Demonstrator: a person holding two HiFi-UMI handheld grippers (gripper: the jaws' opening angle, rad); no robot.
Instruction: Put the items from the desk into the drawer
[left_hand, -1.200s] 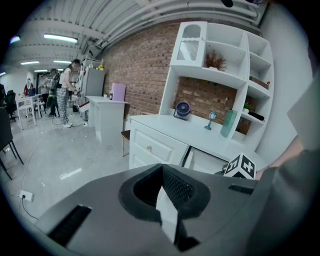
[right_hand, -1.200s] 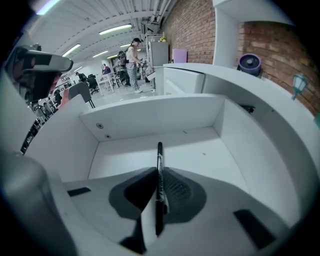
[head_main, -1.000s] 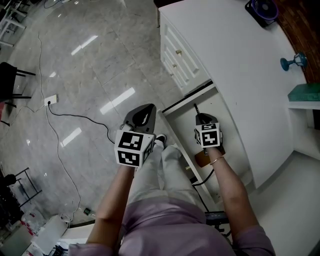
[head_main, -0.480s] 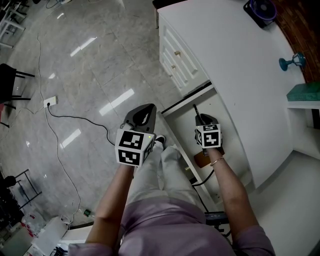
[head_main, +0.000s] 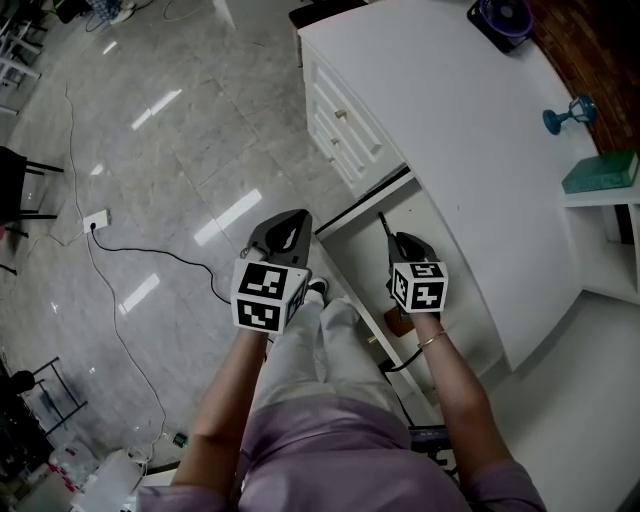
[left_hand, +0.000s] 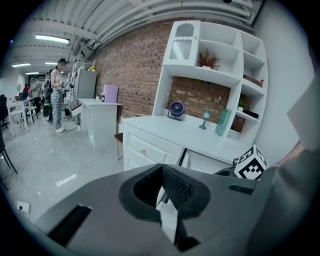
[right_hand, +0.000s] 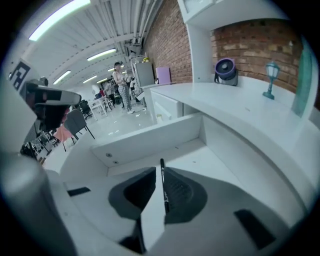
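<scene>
My right gripper (head_main: 392, 240) hangs over the open drawer (head_main: 366, 200) of the white desk (head_main: 450, 110). It is shut on a thin black pen (right_hand: 162, 182) whose tip (head_main: 383, 224) sticks out past the fingers; its jaws have just been closing, with the pen between them. The white drawer floor (right_hand: 200, 155) lies below my right gripper (right_hand: 161, 172). Part of a brown thing (head_main: 400, 322) shows in the drawer under my right hand. My left gripper (head_main: 290, 222) is shut on nothing, out over the floor beside my legs; its jaws (left_hand: 161, 170) meet.
A dark fan (head_main: 500, 15), a blue lamp figurine (head_main: 565, 113) and a teal book (head_main: 600, 172) are at the desk's far side. Closed drawers (head_main: 340, 120) lie left of the open one. A cable (head_main: 150, 240) and a socket (head_main: 97, 218) are on the tiled floor.
My right gripper has risen a little above the drawer with the pen still in it. The left gripper has stayed where it was.
</scene>
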